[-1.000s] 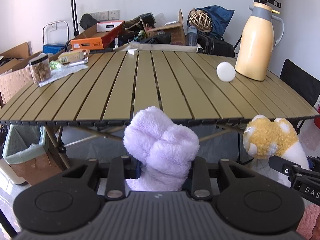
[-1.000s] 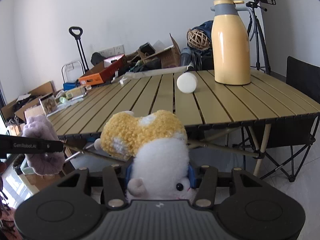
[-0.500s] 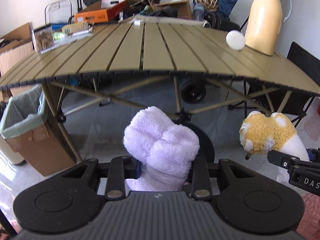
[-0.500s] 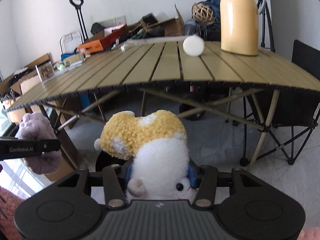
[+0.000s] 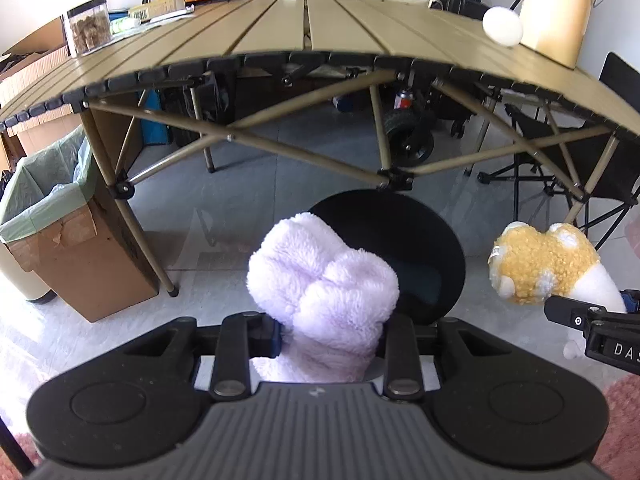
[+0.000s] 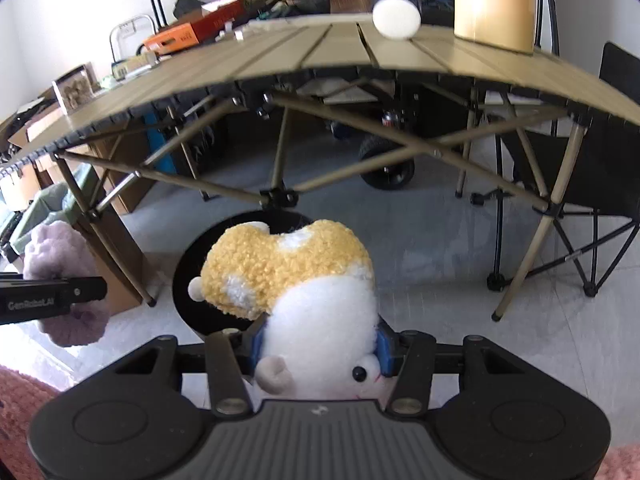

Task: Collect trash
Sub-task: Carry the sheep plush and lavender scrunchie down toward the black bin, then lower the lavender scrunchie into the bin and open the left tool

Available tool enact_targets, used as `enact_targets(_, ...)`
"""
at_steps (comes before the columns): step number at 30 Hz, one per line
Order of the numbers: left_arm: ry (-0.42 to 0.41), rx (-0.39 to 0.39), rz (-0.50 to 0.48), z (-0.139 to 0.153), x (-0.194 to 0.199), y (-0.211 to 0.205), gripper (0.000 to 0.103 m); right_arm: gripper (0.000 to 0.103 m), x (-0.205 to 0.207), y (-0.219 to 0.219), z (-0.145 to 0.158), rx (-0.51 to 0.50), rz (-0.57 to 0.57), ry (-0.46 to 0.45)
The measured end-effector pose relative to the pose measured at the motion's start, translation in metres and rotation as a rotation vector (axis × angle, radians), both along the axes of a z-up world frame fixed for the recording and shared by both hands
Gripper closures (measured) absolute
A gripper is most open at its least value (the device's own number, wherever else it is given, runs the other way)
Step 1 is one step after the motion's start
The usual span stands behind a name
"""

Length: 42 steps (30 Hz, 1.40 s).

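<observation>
My left gripper (image 5: 332, 336) is shut on a fluffy lilac plush toy (image 5: 324, 292), which fills the space between its fingers. My right gripper (image 6: 318, 348) is shut on a white plush animal with a yellow curly back (image 6: 304, 292); its blue pads press the white body. Both toys hang just in front of a round black bin (image 5: 416, 252) on the grey floor, below the table edge. In the left wrist view the yellow toy (image 5: 544, 264) shows at the right; in the right wrist view the lilac toy (image 6: 64, 280) shows at the left.
An olive slatted folding table (image 5: 280, 28) with crossed legs stands ahead, carrying a white ball (image 5: 502, 26), a yellow jug (image 5: 556, 8) and a jar (image 5: 88, 30). A cardboard box lined with a green bag (image 5: 52, 208) stands at the left. A black folding chair (image 6: 592, 168) is at the right.
Both grippers have sunk from table-top height to below the table edge, still holding their toys. The round black bin has come into view under them.
</observation>
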<state>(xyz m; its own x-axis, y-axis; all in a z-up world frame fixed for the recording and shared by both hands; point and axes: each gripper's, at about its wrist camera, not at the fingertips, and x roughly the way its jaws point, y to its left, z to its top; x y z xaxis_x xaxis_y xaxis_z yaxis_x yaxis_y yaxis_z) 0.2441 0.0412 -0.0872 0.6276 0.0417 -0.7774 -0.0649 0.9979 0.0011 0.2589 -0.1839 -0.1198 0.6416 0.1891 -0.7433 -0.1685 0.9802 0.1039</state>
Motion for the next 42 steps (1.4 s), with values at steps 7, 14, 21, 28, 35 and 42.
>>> enact_targets(7, 0.038, 0.015, -0.008, -0.023, 0.006, 0.0, 0.072, 0.054, 0.012, -0.01, -0.025, 0.0, -0.04, 0.063)
enact_targets(14, 0.124, 0.021, 0.025, -0.05, 0.016, 0.011, 0.072, 0.054, 0.028, -0.022, -0.046, 0.006, -0.099, 0.138)
enact_targets(21, 0.171, 0.023, 0.051, -0.062, 0.023, 0.017, 0.072, 0.054, 0.037, -0.033, -0.053, 0.024, -0.147, 0.162)
enact_targets(28, 0.203, 0.034, 0.042, -0.067, 0.032, 0.01, 0.072, 0.054, 0.05, -0.037, -0.051, 0.036, -0.171, 0.155)
enact_targets(35, 0.214, 0.042, 0.03, -0.064, 0.043, 0.003, 0.072, 0.054, 0.064, -0.045, -0.045, 0.049, -0.205, 0.137)
enact_targets(42, 0.209, 0.044, 0.016, -0.061, 0.053, -0.008, 0.072, 0.054, 0.078, -0.048, -0.047, 0.055, -0.224, 0.134)
